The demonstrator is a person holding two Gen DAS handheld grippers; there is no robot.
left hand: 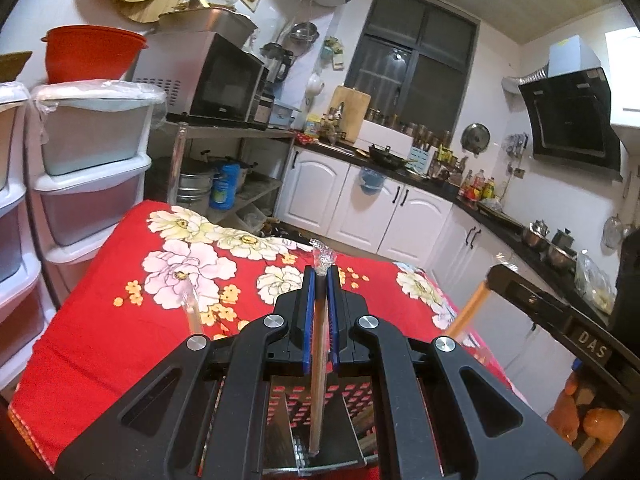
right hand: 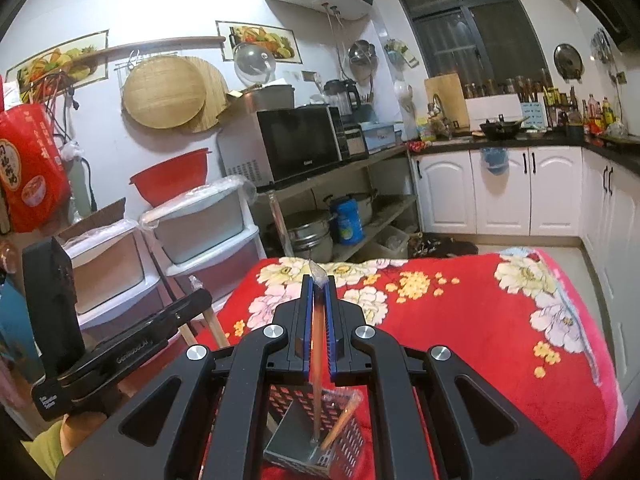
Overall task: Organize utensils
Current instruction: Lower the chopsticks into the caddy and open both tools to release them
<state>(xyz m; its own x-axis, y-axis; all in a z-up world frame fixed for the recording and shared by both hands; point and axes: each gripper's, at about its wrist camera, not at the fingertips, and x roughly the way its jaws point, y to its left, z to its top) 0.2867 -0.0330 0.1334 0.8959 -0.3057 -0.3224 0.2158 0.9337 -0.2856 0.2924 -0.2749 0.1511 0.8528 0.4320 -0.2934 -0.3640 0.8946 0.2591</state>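
My left gripper [left hand: 321, 276] is shut on a plastic-wrapped pair of wooden chopsticks [left hand: 318, 368], held upright with the lower end down in a perforated metal utensil holder [left hand: 320, 436] on the red floral tablecloth [left hand: 132, 320]. My right gripper [right hand: 319, 282] is shut on another wrapped pair of chopsticks [right hand: 318, 364], its lower end also inside the metal holder [right hand: 312, 436]. A further wrapped pair [right hand: 342, 420] leans in the holder. The right gripper's body [left hand: 560, 320] shows at the right of the left wrist view, and the left gripper's body [right hand: 120, 352] at the left of the right wrist view.
White plastic drawer units [left hand: 88, 168] stand left of the table, with a red basin [left hand: 90, 54] on top. A metal shelf carries a microwave [left hand: 216, 80] and pots. White cabinets [left hand: 360, 200] and a cluttered black counter run along the far and right walls.
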